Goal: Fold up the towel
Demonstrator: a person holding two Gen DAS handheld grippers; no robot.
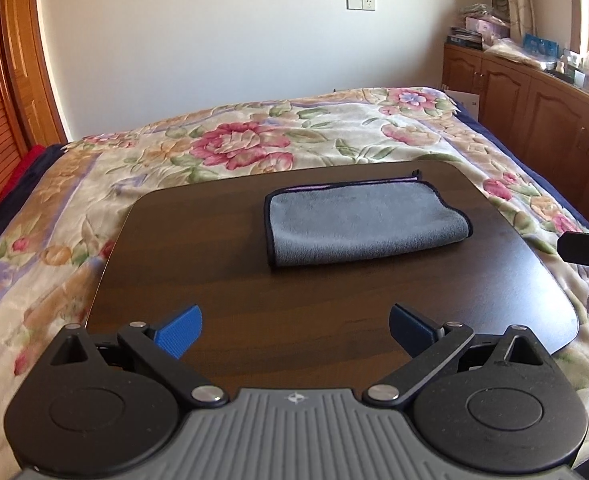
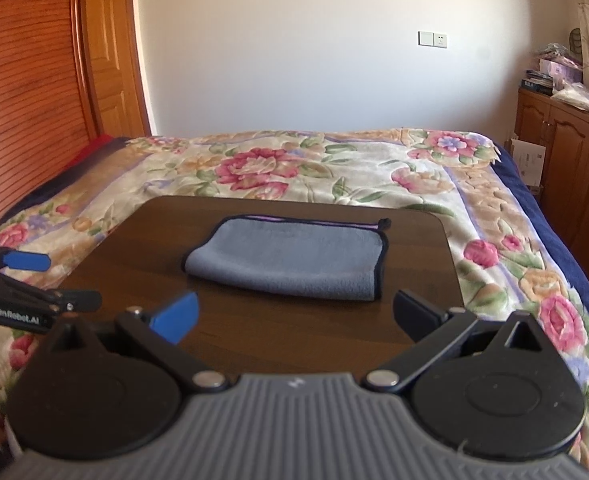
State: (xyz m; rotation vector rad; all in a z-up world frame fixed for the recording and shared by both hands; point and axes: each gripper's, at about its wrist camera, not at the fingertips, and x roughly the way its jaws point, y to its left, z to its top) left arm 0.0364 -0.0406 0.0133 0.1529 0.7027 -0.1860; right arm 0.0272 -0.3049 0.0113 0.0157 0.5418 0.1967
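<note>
The gray towel [image 1: 368, 222] is lying folded on the brown table [image 1: 222, 280]. The left gripper [image 1: 295, 330] and right gripper [image 2: 294, 314] are hanging near the table, jaws wide apart, holding nothing.

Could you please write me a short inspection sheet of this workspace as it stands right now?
Surface: dark brown wooden board with rounded corners, lying on a floral bedspread.
Job's things: grey microfibre towel with dark edging, already folded over and flat on the board; fold along its near edge.
Clutter: nothing seen on the board besides the towel.
Grippers: left gripper open, short of the towel, holding nothing; right gripper open, near the towel's front edge, holding nothing.
Cables: nothing seen.
Surroundings: cream wall with a white switch and socket plate; orange wooden slatted door to the left; wooden cabinets to the right, topped with boxes and bags.
</note>
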